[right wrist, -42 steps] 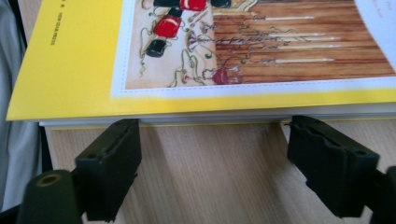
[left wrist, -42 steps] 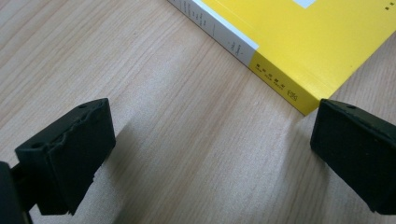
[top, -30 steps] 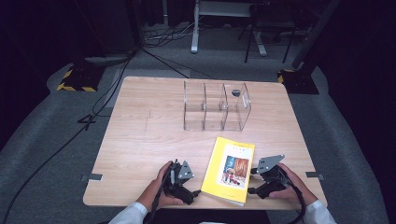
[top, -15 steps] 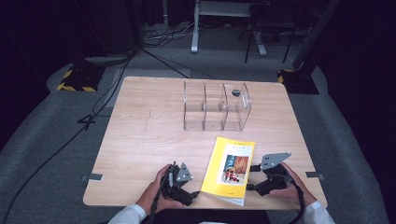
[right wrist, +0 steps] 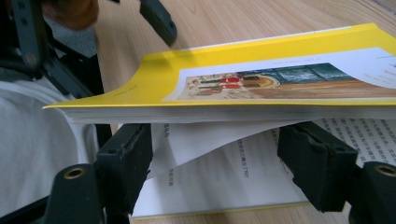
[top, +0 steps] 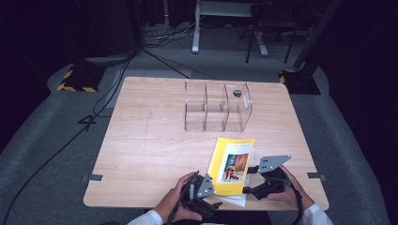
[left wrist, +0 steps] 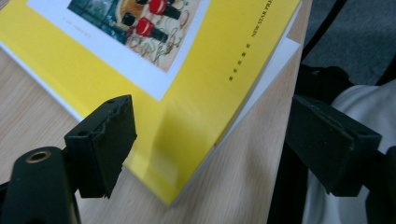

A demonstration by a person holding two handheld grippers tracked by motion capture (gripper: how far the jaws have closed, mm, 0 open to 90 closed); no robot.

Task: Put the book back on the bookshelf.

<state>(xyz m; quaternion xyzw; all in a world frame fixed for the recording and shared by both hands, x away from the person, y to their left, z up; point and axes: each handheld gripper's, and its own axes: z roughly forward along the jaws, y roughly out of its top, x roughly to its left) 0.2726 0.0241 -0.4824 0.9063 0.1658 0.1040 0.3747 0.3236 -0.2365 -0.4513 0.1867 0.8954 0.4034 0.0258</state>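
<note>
we see a thin yellow paperback book with a picture panel on its cover (top: pixel 232 164) lying near the front edge of the pale wooden table (top: pixel 155 145), towards its front right corner, its near end just reaching over that edge; in the right gripper view the book (right wrist: pixel 261 79) is partly open, the cover and most pages lifted above a printed white page (right wrist: pixel 224 182) that lies lower; the right gripper (top: pixel 253 180) sits at the book's right edge, its jaws apart and clamped on nothing, one on each side of the loose page in its own view; the left gripper (top: pixel 211 199) rests at the front edge of the table, just beside the book's near left corner, jaws also wide apart, with the yellow corner (left wrist: pixel 187 140) lying between them untouched; a person's hand holds each tool; a clear acrylic box with three compartments (top: pixel 216 108) stands well apart from the book, near the back edge of the table, right of its middle; a small dark round thing (top: pixel 237 93) shows at the rightmost compartment, though we cannot tell what it is.
</note>
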